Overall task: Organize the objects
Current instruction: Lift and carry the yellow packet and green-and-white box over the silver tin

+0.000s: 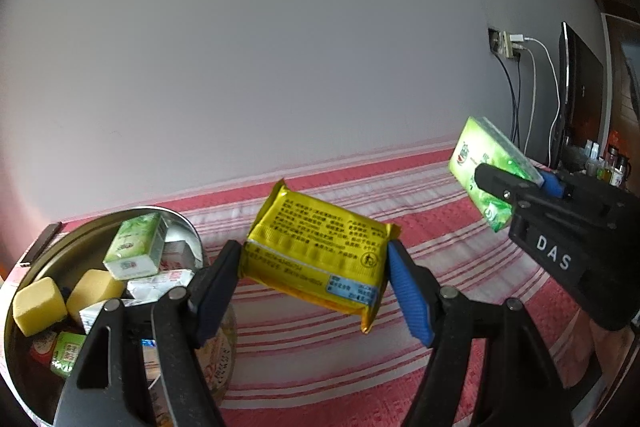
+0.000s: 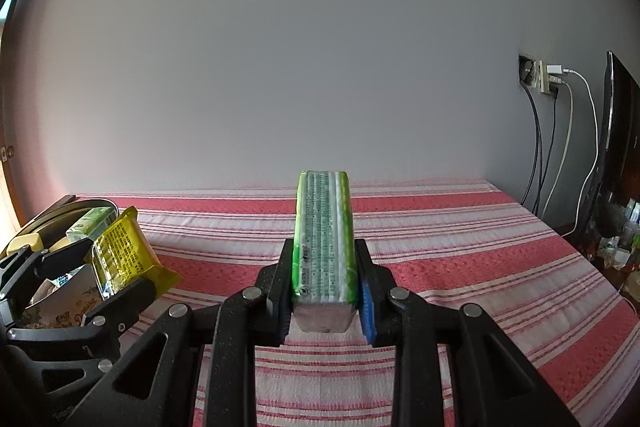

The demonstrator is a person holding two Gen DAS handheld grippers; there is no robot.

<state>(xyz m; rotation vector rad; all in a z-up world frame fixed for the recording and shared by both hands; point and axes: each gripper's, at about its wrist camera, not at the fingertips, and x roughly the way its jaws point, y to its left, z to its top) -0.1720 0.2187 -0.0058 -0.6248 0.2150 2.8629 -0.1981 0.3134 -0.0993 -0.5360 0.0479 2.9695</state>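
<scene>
My left gripper (image 1: 314, 267) is shut on a yellow snack packet (image 1: 320, 255) and holds it above the striped cloth, just right of a round metal tin (image 1: 24, 279). The tin holds two yellow sponge blocks (image 1: 40, 305), a green tissue pack (image 1: 134, 247) and several small packets. My right gripper (image 2: 324, 283) is shut on a green tissue pack (image 2: 324, 247), held upright above the cloth. In the left wrist view the right gripper (image 1: 512, 183) and its green pack (image 1: 486, 167) are at the right. In the right wrist view the left gripper (image 2: 112, 267), yellow packet (image 2: 120, 255) and tin (image 2: 52, 215) are at the left.
A red and white striped cloth (image 2: 460, 267) covers the surface, with a plain wall behind. A wall socket with cables (image 2: 548, 79) and a dark monitor (image 2: 616, 155) stand at the right, with small bottles (image 1: 608, 163) beyond. A dark flat object (image 1: 42, 243) lies behind the tin.
</scene>
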